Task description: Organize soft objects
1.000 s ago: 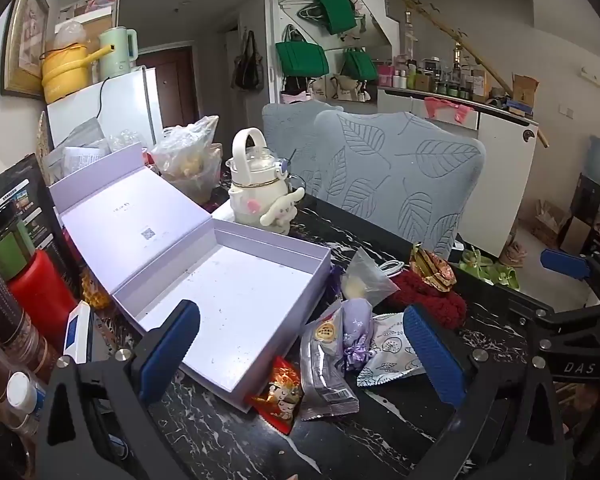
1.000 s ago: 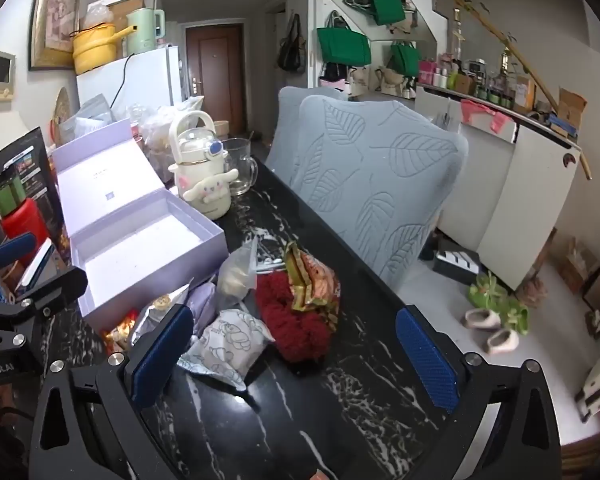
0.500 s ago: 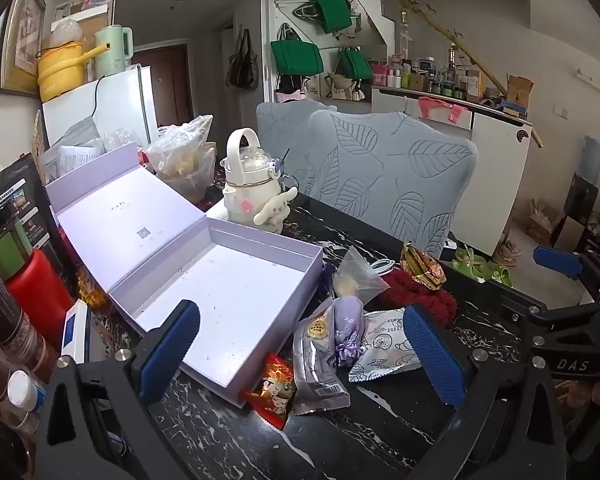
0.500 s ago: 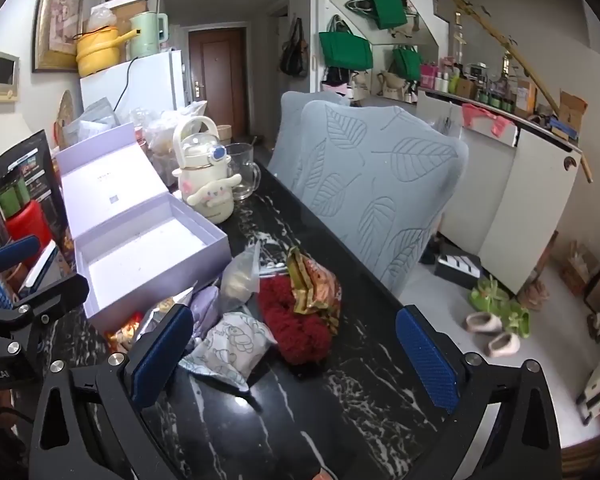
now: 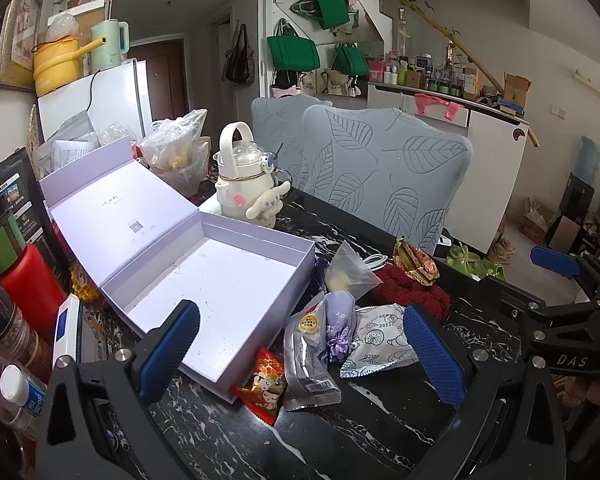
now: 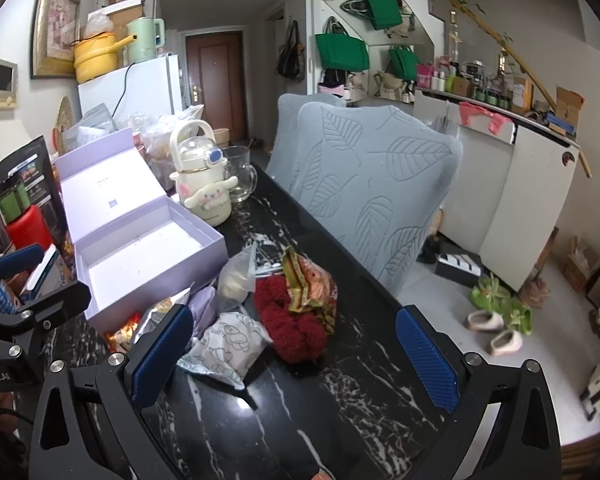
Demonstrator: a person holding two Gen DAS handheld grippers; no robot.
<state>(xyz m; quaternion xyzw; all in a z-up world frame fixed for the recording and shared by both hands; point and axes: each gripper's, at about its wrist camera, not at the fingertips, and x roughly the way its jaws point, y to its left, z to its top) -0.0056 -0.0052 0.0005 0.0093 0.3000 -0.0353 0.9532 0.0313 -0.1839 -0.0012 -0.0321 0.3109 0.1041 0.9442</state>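
Note:
An open lilac box (image 5: 220, 280) (image 6: 140, 248) lies on the black marble table (image 5: 360, 420), lid propped back, inside bare. Right of it is a pile of soft packets: a red snack pouch (image 5: 262, 386), a grey foil pack (image 5: 306, 364), a purple sachet (image 5: 340, 326), a white printed pouch (image 5: 380, 340) (image 6: 228, 346), a clear bag (image 5: 348, 274), a red fuzzy item (image 5: 412, 292) (image 6: 292, 320) and a gold-red wrapper (image 6: 308, 284). My left gripper (image 5: 300, 360) is open above the pile's near edge. My right gripper (image 6: 296, 360) is open just before the fuzzy item. Both are empty.
A white kettle-shaped bottle with a plush dog (image 5: 248, 188) and a glass mug (image 6: 238, 176) stand behind the box. A red can (image 5: 28, 288), jars and bottles crowd the left edge. A leaf-patterned chair (image 6: 380, 192) stands at the table's far side.
Both views have shifted slightly: the pile and box sit a little lower and closer in each frame. Nothing on the table has moved and both grippers stay open.

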